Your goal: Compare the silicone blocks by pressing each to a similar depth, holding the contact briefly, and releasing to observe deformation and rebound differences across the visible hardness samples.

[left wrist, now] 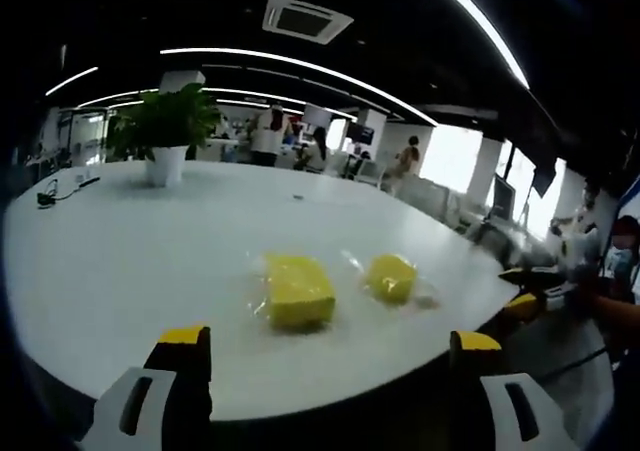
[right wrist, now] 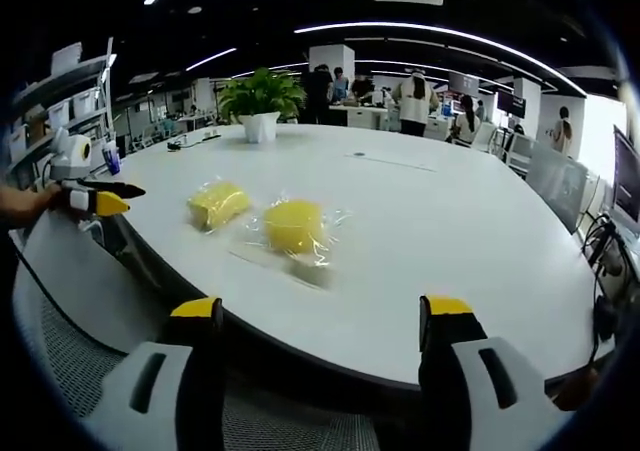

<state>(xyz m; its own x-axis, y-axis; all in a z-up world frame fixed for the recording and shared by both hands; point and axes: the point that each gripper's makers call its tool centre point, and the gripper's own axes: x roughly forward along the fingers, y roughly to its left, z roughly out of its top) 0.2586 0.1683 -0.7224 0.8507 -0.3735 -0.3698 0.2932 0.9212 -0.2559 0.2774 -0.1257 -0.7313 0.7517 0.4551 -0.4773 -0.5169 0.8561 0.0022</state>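
Lying side by side near the rim of a big white table [left wrist: 120, 251] were two yellow blocks, each in loose clear wrap: the larger block [left wrist: 297, 291] and the smaller block [left wrist: 391, 277], just apart from each other; both looked light and soft, likely to dent under a jaw and spring back, though the glossy wrap would probably slide, so pressing squarely on the flat top face seemed the safest contact rather than pinching the edges. In the right gripper view one block [right wrist: 219, 203] lay nearer the table edge and the other [right wrist: 294, 225] beside it. The left gripper [left wrist: 330, 356] hung short of the table edge with jaws spread wide, holding nothing; the right gripper [right wrist: 320, 321] stood likewise wide and empty, off the table. Farther back stood a potted plant [left wrist: 165, 131]; people stood beyond it.
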